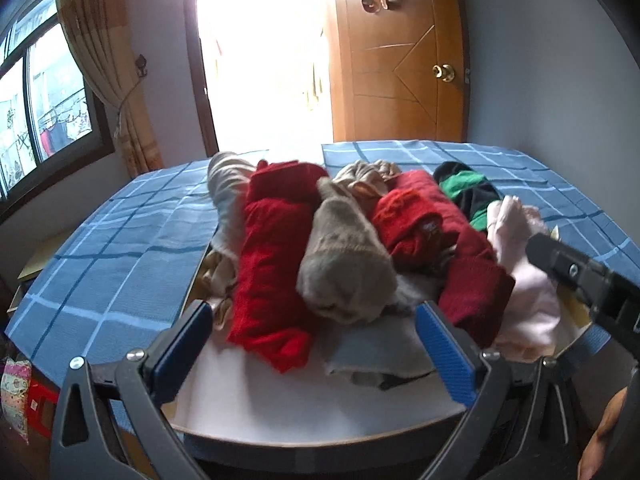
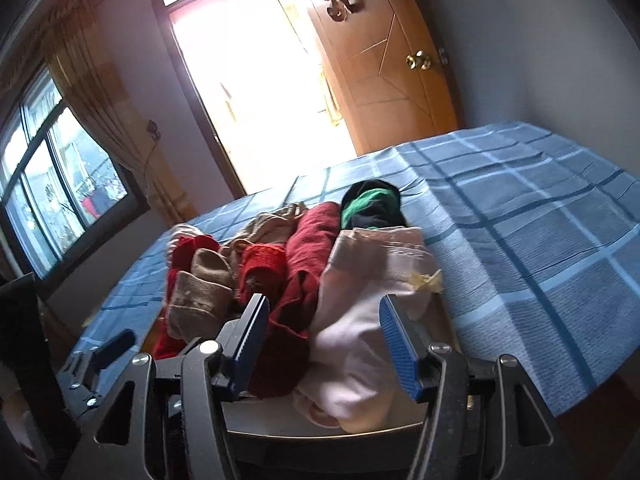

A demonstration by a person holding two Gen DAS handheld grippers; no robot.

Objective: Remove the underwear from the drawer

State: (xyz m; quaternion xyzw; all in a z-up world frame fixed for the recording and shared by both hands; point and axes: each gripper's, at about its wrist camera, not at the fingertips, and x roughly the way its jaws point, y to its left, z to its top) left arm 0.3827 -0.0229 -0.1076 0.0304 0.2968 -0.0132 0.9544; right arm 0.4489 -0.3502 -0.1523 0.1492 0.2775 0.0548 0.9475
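Blue-padded fingers [image 1: 188, 344] of the left gripper [image 1: 316, 344] stand spread wide and released over the near end of the drawer [image 1: 280, 424], with nothing pressed between them; the bright red roll [image 1: 268, 264] and the beige roll [image 1: 344, 268] lie just ahead, so this hand looks poised to pick rather than holding. Over in the right wrist view, the right gripper [image 2: 324, 340] has its fingers about half spread around the near end of the white underwear [image 2: 360, 344], which lies between the pads; they do not appear to press on it, so I judge it not yet gripped. All the underwear sits in the drawer, rolled side by side in a tight row, the dark red roll [image 2: 308, 256] next to the white one and a black-and-green piece [image 2: 372, 204] at the far end, probably so each can be lifted out singly. That drawer rests on a bed with a blue checked bedspread [image 2: 520, 216], a handy open surface for laying pieces down. Nothing appears to be out yet.
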